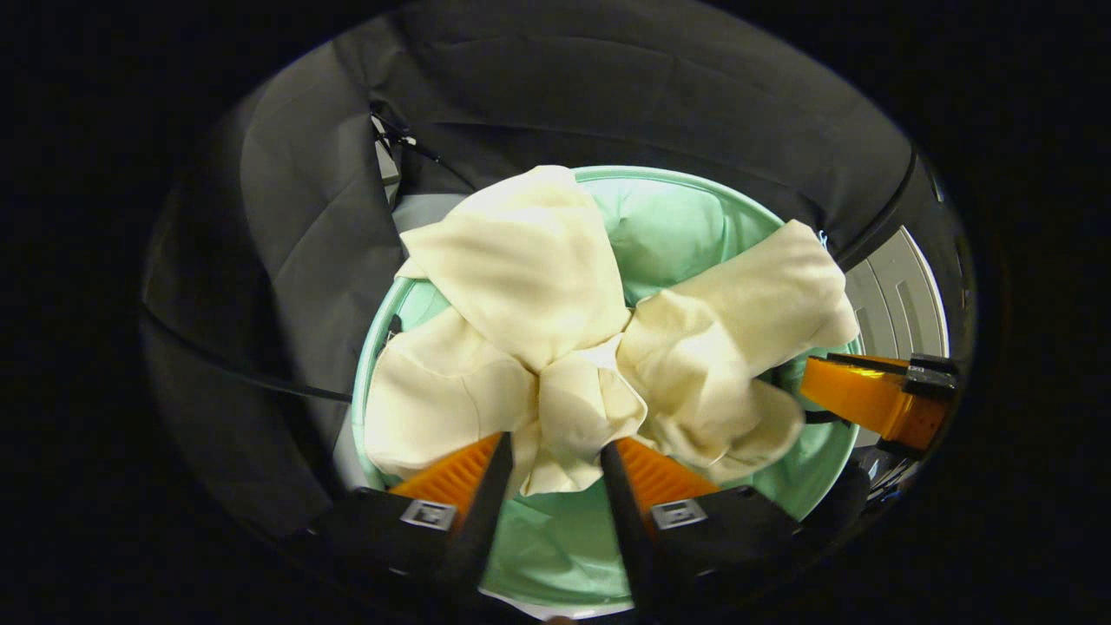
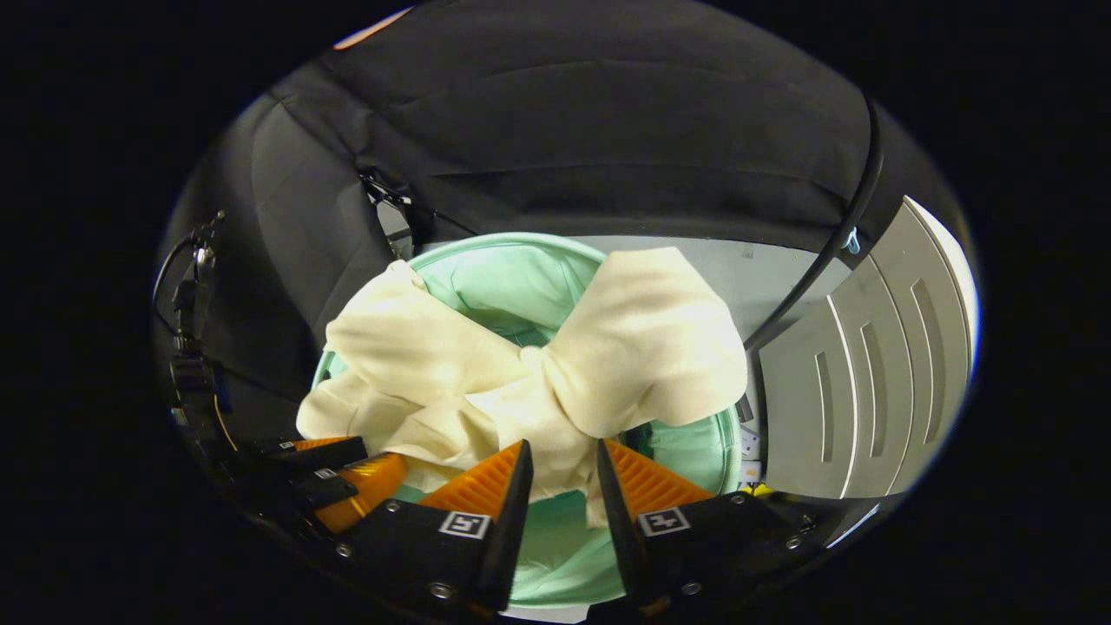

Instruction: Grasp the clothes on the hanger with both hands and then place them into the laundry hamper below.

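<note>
Cream garment bunched over mint hamper; left gripper and right gripper fingers pinch it; black cloth behind.

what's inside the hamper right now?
The cream garment hangs bunched over the hamper mouth, its folds spilling past the rim, between the fingers of both grippers. Around it, green lining shows. The hamper's bottom is covered by cloth.
</note>
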A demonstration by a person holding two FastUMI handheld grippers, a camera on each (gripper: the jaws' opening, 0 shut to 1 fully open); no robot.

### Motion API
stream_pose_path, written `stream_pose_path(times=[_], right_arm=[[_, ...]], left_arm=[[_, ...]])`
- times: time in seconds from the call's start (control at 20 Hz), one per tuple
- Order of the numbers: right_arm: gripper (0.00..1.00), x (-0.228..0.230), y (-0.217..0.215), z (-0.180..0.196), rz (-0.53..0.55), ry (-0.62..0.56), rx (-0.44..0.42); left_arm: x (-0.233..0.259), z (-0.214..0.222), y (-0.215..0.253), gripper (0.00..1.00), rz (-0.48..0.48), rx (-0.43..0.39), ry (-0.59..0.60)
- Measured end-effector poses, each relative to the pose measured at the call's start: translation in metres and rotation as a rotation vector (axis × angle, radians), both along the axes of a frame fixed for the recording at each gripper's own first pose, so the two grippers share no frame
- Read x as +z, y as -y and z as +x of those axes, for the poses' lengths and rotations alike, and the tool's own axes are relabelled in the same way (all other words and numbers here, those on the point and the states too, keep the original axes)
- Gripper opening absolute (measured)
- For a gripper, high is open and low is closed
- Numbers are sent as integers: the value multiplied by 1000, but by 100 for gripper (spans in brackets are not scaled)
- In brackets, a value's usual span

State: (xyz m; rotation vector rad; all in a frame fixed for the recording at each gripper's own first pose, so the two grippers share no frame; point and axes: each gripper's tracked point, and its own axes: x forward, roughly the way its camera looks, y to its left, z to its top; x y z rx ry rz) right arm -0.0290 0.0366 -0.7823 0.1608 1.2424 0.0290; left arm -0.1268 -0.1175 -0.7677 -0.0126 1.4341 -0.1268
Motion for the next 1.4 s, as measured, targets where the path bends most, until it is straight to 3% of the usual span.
stream_pose_path(times=[0.05,0.1,0.25,0.3,0.55,0.8,1.2,1.4], right_arm=[[46,6,1,3,0,15,-2],[61,11,4,3,-4,27,-5],[78,30,4,6,10,51,-25],[94,37,1,7,22,61,-35],[95,88,11,19,19,152,-41],[94,168,18,38,35,287,-60],[94,313,34,67,-43,539,-28],[94,386,36,81,-102,681,8]], left_arm=[[3,2,-1,99,11,2,14],[6,6,-2,97,23,0,29],[24,20,-5,96,32,-9,76],[32,26,-8,96,36,-10,101],[81,53,-9,96,37,-28,225],[158,89,-6,96,-9,22,371],[310,143,-13,96,-70,51,689],[402,156,-38,96,-53,64,897]])
